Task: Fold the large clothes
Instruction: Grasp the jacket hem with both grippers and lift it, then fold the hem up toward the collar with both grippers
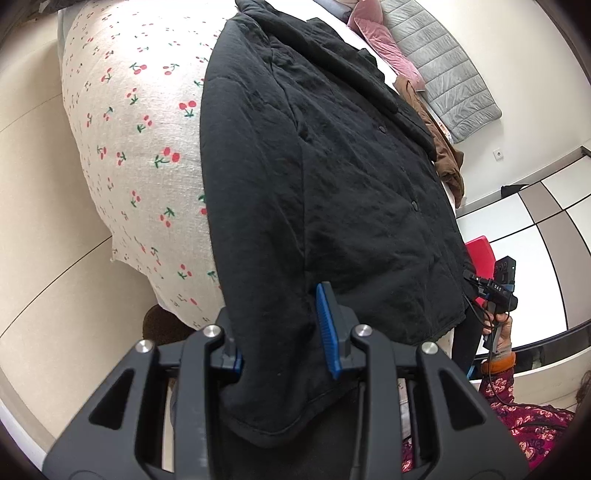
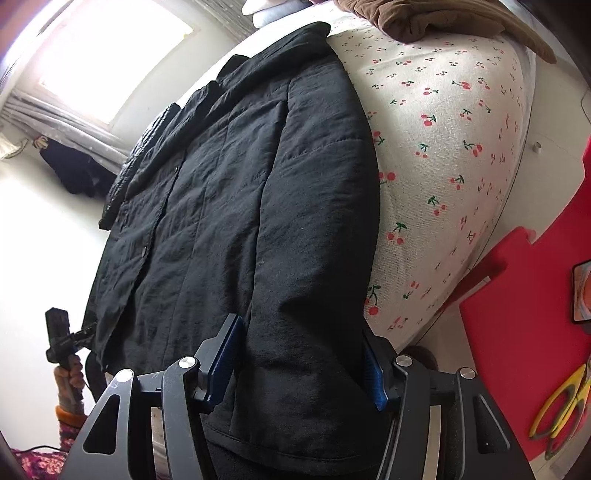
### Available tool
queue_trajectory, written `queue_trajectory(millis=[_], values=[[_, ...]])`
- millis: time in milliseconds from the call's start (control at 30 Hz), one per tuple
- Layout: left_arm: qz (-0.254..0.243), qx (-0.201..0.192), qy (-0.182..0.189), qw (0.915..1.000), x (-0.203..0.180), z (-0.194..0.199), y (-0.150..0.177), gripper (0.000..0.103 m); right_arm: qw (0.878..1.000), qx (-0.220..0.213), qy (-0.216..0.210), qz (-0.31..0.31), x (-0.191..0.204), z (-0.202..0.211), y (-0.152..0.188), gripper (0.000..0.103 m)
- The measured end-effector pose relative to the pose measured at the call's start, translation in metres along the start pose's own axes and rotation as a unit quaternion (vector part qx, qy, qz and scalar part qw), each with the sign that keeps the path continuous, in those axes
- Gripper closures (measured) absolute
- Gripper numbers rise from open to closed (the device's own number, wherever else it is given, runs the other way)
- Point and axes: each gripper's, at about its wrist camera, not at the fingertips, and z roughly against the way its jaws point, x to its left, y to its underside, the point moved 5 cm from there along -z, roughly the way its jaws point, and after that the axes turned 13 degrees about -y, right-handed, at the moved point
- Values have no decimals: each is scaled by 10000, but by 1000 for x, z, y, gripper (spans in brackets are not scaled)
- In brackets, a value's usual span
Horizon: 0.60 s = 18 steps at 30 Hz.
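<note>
A large black quilted jacket (image 1: 332, 177) lies buttoned, front up, on a bed with a cherry-print sheet (image 1: 129, 140). Its sleeves lie along its sides. My left gripper (image 1: 280, 332) is wide open, with the cuff end of one sleeve lying between its blue pads (image 1: 327, 325). The jacket (image 2: 240, 192) also fills the right wrist view. My right gripper (image 2: 299, 362) is wide open around the other sleeve's end, one blue pad (image 2: 223, 358) on each side. Each view shows the other gripper at the jacket's hem: the right one (image 1: 495, 295) and the left one (image 2: 61, 336).
A brown garment (image 1: 443, 147) lies on the bed beyond the jacket and shows in the right wrist view (image 2: 424, 18). Pink cushion (image 1: 380, 40) and grey quilted mat (image 1: 447, 74) lie at the far side. A red panel (image 2: 524, 314) stands beside the bed.
</note>
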Motion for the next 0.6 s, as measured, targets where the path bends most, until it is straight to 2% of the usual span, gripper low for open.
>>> queue_trajectory(millis=[33,67,100,133,200,300,400,600], values=[[32,6,26,10000,0,1,0,74,10000,-12,-27,-10,0,-1,1,51],[65,7,72,10000,-2,3,0,77,10000,-29,-82,-16,0,-1,2,61],[86,-14,100,9999,-3,5,0,84,9999,-69,-155,1,2,0,3,73],[124,-43,146,9998,-5,9,-2,90,9997,-132,-226,37,5,2,4,78],[265,-156,369,9988,-10,19,-7,93,9990,-303,-308,152,15,7,3,87],[427,-494,946,9934,-23,40,-19,94,9961,-652,-506,320,34,18,-4,90],[425,-911,1295,9865,-39,61,-37,94,9921,-923,-639,564,57,28,-18,90],[468,-1609,1265,9777,-53,87,-85,95,9811,-1428,-741,1072,94,44,-63,91]])
